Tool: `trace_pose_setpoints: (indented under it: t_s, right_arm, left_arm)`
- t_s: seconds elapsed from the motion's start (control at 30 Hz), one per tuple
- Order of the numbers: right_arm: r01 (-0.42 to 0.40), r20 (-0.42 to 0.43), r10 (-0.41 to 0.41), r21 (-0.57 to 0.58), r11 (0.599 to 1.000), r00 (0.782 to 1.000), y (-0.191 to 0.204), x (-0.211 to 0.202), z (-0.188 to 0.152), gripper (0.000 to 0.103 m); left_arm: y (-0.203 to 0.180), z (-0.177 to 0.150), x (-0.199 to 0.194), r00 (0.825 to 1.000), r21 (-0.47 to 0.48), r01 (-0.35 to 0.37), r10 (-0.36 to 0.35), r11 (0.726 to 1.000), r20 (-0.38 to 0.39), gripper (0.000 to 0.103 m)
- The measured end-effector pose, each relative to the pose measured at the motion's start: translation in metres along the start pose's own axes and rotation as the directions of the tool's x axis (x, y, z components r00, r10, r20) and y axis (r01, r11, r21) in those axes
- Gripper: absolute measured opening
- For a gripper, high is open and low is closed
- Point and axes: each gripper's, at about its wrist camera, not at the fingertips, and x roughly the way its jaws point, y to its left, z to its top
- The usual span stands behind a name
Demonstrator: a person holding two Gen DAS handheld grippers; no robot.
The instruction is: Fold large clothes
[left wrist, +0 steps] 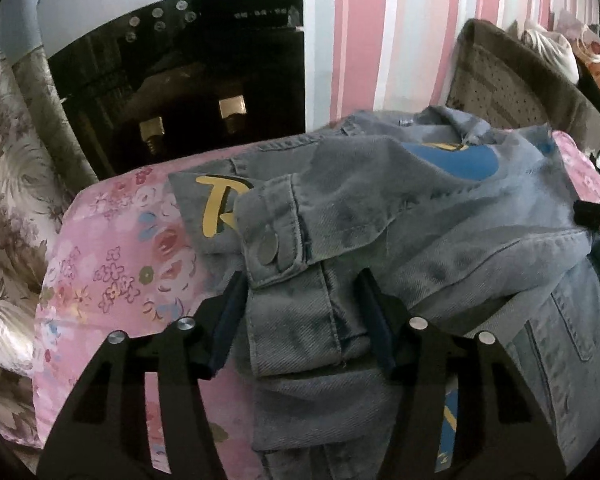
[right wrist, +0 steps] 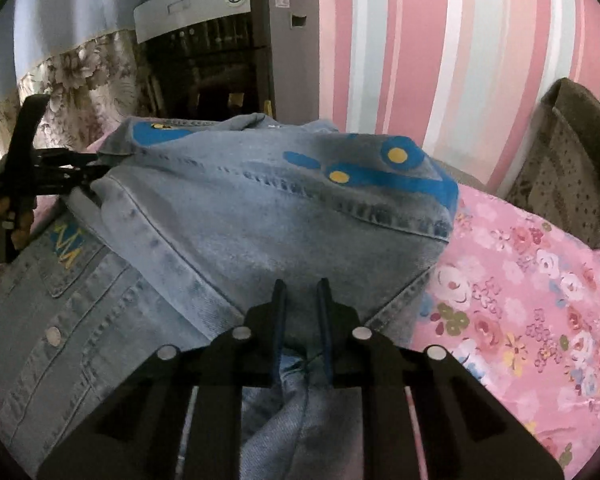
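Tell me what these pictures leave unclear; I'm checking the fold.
- Yellow lettering on the denim jacket, left wrist view: the sleeve cuff covers most.
- Jacket hem, both views: cut off by the bottom edge.
- Denim inside the right tongs, right wrist view: fingers hide it.
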Motion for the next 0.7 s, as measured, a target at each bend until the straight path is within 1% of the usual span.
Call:
trace_pose_setpoints:
  t_s: [0.03, 0.07, 0.1, 0.13, 0.2, 0.27, 0.37, 0.43, 0.5, 0.6, 0.7]
  right_arm:
    - [-0.002, 0.001, 0.002, 0.002, 1.000, 1.000, 0.000, -0.001, 0.000, 0.017]
    - [-0.011, 0.001, 0.011, 0.012, 1.000, 1.000, -0.003, -0.002, 0.000, 0.019]
    - [-0.020, 0.004, 0.020, 0.030, 0.999, 1.000, -0.006, -0.003, 0.000, 0.026]
    - [-0.024, 0.015, 0.023, 0.055, 0.998, 1.000, -0.009, -0.007, -0.001, 0.032]
    - [-0.024, 0.052, 0.020, 0.074, 0.997, 0.998, -0.011, -0.018, -0.004, 0.053]
    - [-0.003, 0.100, -0.005, 0.075, 0.997, 0.995, -0.010, -0.034, -0.006, 0.062]
    - [0.024, 0.160, -0.040, 0.102, 0.994, 0.986, -0.006, -0.055, -0.008, 0.081]
    - [0.058, 0.213, -0.084, 0.127, 0.990, 0.974, -0.002, -0.070, -0.009, 0.086]
    - [0.123, 0.248, -0.151, 0.127, 0.984, 0.957, 0.007, -0.083, -0.010, 0.098]
    - [0.195, 0.275, -0.213, 0.090, 0.977, 0.938, 0.018, -0.098, -0.014, 0.101]
    - [0.260, 0.251, -0.264, 0.048, 0.964, 0.931, 0.034, -0.107, -0.016, 0.101]
  left_arm:
    - [0.000, -0.001, -0.003, 1.000, -0.003, -0.028, 0.028, 1.000, 0.007, 0.082]
    - [0.000, -0.002, -0.005, 0.998, -0.007, -0.061, 0.061, 0.998, 0.016, 0.089]
    - [0.001, -0.003, -0.010, 0.996, -0.016, -0.079, 0.080, 0.997, 0.033, 0.096]
    - [0.002, -0.003, -0.014, 0.996, -0.022, -0.073, 0.074, 0.997, 0.045, 0.097]
    - [0.004, -0.006, -0.025, 0.997, -0.040, -0.042, 0.044, 0.998, 0.069, 0.100]
    - [0.004, -0.009, -0.033, 0.995, -0.048, -0.038, 0.042, 0.998, 0.087, 0.100]
    - [0.002, -0.018, -0.047, 0.991, -0.063, -0.075, 0.081, 0.995, 0.105, 0.100]
    - [0.001, -0.028, -0.059, 0.984, -0.077, -0.107, 0.116, 0.991, 0.138, 0.100]
    - [0.000, -0.036, -0.072, 0.978, -0.093, -0.125, 0.138, 0.988, 0.158, 0.100]
    - [0.001, -0.044, -0.086, 0.976, -0.119, -0.122, 0.141, 0.985, 0.168, 0.100]
    - [-0.001, -0.054, -0.101, 0.975, -0.128, -0.119, 0.140, 0.985, 0.173, 0.100]
